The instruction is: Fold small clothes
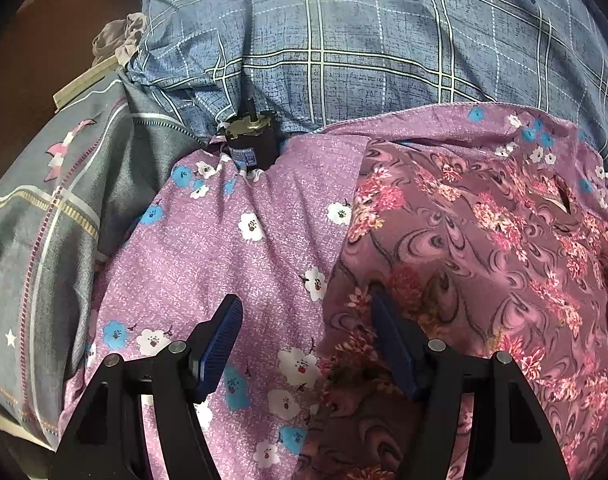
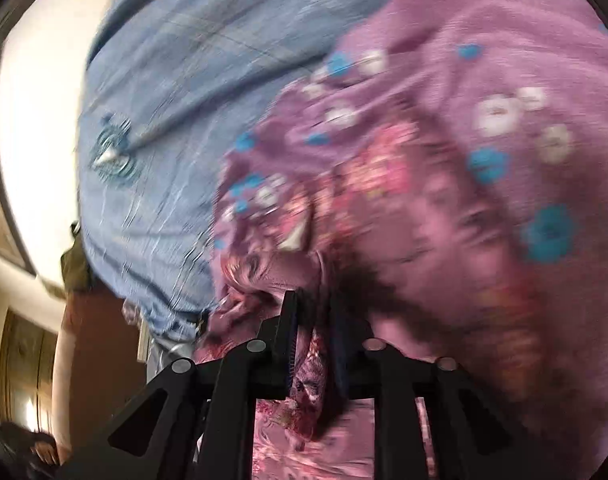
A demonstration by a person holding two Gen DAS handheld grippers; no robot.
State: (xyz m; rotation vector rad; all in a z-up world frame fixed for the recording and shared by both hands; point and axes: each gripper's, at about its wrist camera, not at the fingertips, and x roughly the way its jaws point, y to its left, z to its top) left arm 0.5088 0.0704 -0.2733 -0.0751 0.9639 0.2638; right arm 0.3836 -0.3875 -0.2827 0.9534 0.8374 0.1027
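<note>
- the floral garment (image 1: 484, 248), the small piece being folded, lies in the right half of the left wrist frame, spread over a lilac flowered sheet (image 1: 232, 240).
- in the right wrist view the right gripper (image 2: 310, 344), at lower centre, is clamped on a bunched fold of that garment; cloth fills the narrow gap between its fingers.
- risk: the pinch looks shallow and near an edge, and the blurred frame suggests quick travel, so the fold could slip out mid-swing and land crooked.
- risk: garment and sheet are alike in colour and lie touching; a grab that goes too deep would catch the sheet and drag it along.
- the left gripper (image 1: 304, 344), at the bottom of its frame, stands well apart and holds nothing; its right finger rests at the garment's left edge, its left finger over bare sheet.
- if that side is not pinned, the whole piece may slide instead of creasing.
- a small dark bottle (image 1: 252, 140) sits at upper centre, near the sheet's top edge; tugged bedding could topple it.
</note>
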